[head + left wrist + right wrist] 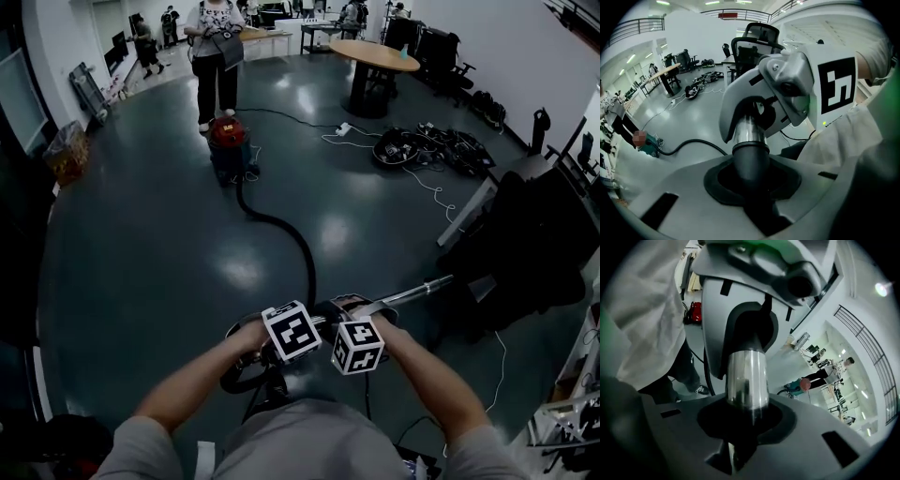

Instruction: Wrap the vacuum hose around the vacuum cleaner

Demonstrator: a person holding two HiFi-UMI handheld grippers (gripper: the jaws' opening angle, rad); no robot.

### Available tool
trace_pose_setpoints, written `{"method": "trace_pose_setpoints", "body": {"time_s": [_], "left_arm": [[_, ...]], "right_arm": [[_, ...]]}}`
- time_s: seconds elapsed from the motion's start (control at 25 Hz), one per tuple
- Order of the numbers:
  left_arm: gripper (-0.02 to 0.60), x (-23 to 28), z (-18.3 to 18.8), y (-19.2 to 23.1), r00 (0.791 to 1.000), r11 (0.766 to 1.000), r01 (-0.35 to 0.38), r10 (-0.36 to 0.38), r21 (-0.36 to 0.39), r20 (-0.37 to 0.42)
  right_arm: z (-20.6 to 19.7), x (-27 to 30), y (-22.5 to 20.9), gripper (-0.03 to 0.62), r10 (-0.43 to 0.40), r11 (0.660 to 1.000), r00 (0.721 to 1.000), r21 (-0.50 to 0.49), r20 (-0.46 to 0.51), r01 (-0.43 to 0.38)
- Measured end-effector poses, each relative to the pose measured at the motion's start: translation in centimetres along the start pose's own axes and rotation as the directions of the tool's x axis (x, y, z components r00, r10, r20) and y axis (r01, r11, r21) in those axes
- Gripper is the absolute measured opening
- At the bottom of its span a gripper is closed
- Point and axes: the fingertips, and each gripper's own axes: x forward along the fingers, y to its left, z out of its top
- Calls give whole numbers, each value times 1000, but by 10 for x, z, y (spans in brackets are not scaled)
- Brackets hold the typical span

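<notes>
Left gripper (752, 190) clamping the hose cuff (751, 161), right gripper (744, 430) the chrome wand (746, 378), you've yet to wrap: carry both to the vacuum cleaner (228, 142) at twelve o'clock.

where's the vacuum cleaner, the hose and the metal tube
vacuum cleaner (226, 133): head view, its red top
hose (281, 223): head view, middle of its black bend
metal tube (417, 291): head view, middle of its shiny shaft
</notes>
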Motion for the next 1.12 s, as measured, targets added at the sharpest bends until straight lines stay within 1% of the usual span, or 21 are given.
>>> {"method": "trace_pose_setpoints", "body": {"time_s": [0.08, 0.2, 0.24, 0.32, 0.36, 0.4, 0.48, 0.56, 0.68, 0.8, 0.88, 0.96, 1.04, 1.12], "left_arm": [[86, -4, -7, 12, 1000, 1000, 10, -10, 15, 5], [86, -6, -11, 24, 998, 997, 35, -38, 65, 53], [101, -8, -13, 28, 997, 995, 33, -39, 93, 70], [163, -17, -18, 38, 995, 990, 11, -26, 144, 101], [201, -23, -22, 45, 993, 989, 1, -18, 149, 114], [222, -31, -27, 51, 992, 990, -9, -10, 141, 128], [236, -50, -35, 65, 986, 995, -37, 21, 98, 166], [236, -69, -41, 78, 976, 996, -77, 69, 33, 209], [238, -91, -44, 103, 951, 984, -164, 175, -61, 253], [236, -113, -52, 115, 922, 959, -235, 272, -161, 274], [236, -126, -61, 120, 904, 934, -274, 331, -230, 269], [236, -138, -67, 125, 890, 911, -303, 376, -280, 260], [236, -141, -73, 126, 884, 894, -321, 401, -313, 240], [236, -137, -84, 127, 886, 877, -340, 420, -340, 199]], "right_arm": [[5, 9, -9, 95, 12, 1000, 1000, 7, -12, -12], [5, 20, -18, 95, 29, 999, 999, 29, -39, -28], [3, 23, -21, 95, 31, 999, 998, 37, -47, -29], [-3, 26, -30, 95, 29, 998, 998, 65, -55, -25], [-5, 26, -36, 95, 25, 996, 998, 85, -52, -20], [-7, 25, -43, 95, 19, 994, 999, 109, -47, -14], [-11, 23, -58, 95, 5, 988, 999, 153, -37, 1], [-20, 23, -72, 95, -14, 984, 1000, 175, -28, 19], [-38, 24, -92, 95, -49, 980, 999, 190, -6, 49], [-53, 23, -102, 95, -71, 973, 997, 221, 17, 66], [-60, 23, -109, 95, -82, 966, 996, 249, 40, 69], [-70, 23, -116, 95, -90, 955, 994, 287, 60, 69], [-81, 21, -122, 95, -99, 942, 992, 328, 77, 68], [-91, 18, -127, 95, -109, 930, 990, 362, 94, 67]]}}
